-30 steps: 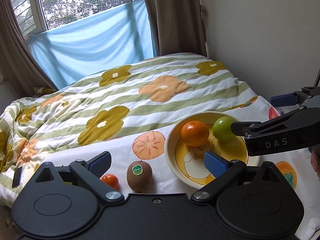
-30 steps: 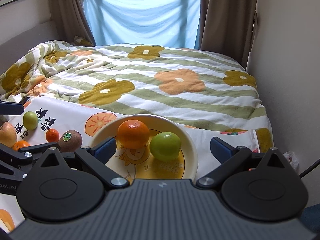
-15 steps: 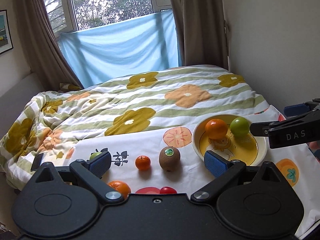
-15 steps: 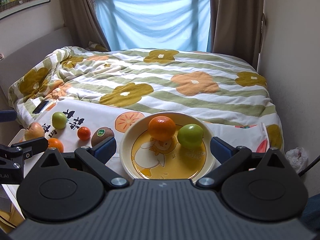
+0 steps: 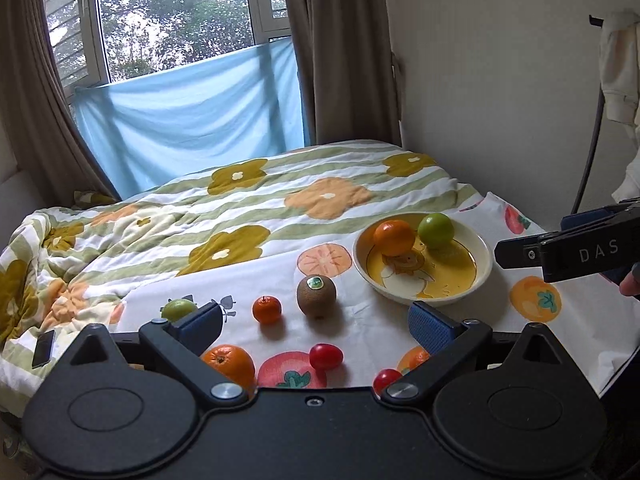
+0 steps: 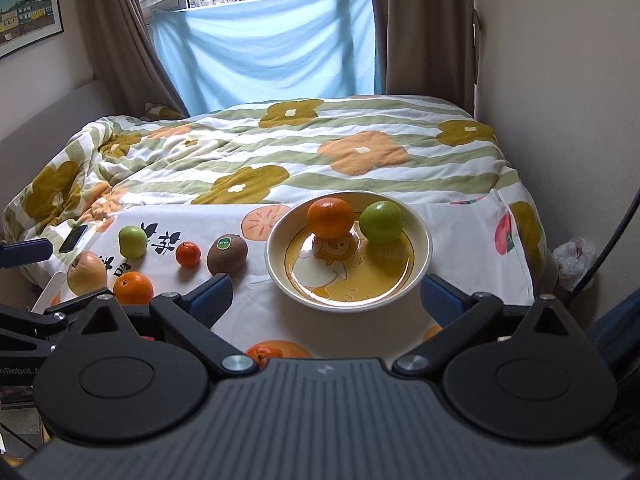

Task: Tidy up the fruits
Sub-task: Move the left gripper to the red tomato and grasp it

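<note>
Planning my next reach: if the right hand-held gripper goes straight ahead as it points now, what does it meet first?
Most likely the near rim of the bowl, which lies centred between the open right hand-held gripper fingers. Height above the cloth is unclear.

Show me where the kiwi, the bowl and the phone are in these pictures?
kiwi [image 6: 227, 255]: right wrist view, middle of its brown skin.
bowl [image 6: 427, 240]: right wrist view, bare right rim.
phone [image 6: 73, 238]: right wrist view, centre of its dark screen.

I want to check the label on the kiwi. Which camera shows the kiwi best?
The left wrist view: the kiwi sits near centre, unobstructed, sticker facing up. The right wrist view shows the whole kiwi too, but off to the left and smaller.
</note>
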Available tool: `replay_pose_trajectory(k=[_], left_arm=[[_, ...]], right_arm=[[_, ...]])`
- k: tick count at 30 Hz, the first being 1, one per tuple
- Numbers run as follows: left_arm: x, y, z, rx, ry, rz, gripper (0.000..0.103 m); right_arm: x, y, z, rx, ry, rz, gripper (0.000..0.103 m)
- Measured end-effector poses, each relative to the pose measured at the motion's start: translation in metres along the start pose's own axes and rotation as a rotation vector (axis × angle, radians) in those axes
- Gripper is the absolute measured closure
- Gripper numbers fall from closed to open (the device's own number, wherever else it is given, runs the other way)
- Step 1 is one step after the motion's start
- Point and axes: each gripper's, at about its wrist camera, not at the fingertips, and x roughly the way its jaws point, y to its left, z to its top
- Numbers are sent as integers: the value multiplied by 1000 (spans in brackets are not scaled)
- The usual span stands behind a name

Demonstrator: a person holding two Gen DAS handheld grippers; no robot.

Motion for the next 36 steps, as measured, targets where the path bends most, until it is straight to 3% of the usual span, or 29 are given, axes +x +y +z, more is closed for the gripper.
replay_pose_trajectory(k=[13,18,24,28,33,36], left_arm=[[40,-11,-60,140,41,-205,4],[69,-23,-69,226,88,-277,18],[98,-28,-71,267,134,-297,39],[108,-31,-71,281,145,-297,43],[113,-32,-73,282,168,-325,65],[112,-33,-73,279,174,-325,65]], right_arm=[[17,16,-65,45,30,-81,0],[31,20,-82,69,47,-97,0],[48,25,-89,70,76,-88,0],[59,26,-91,84,96,-81,0],[67,29,-91,79,109,-74,0],[70,31,-91,76,115,-68,0]])
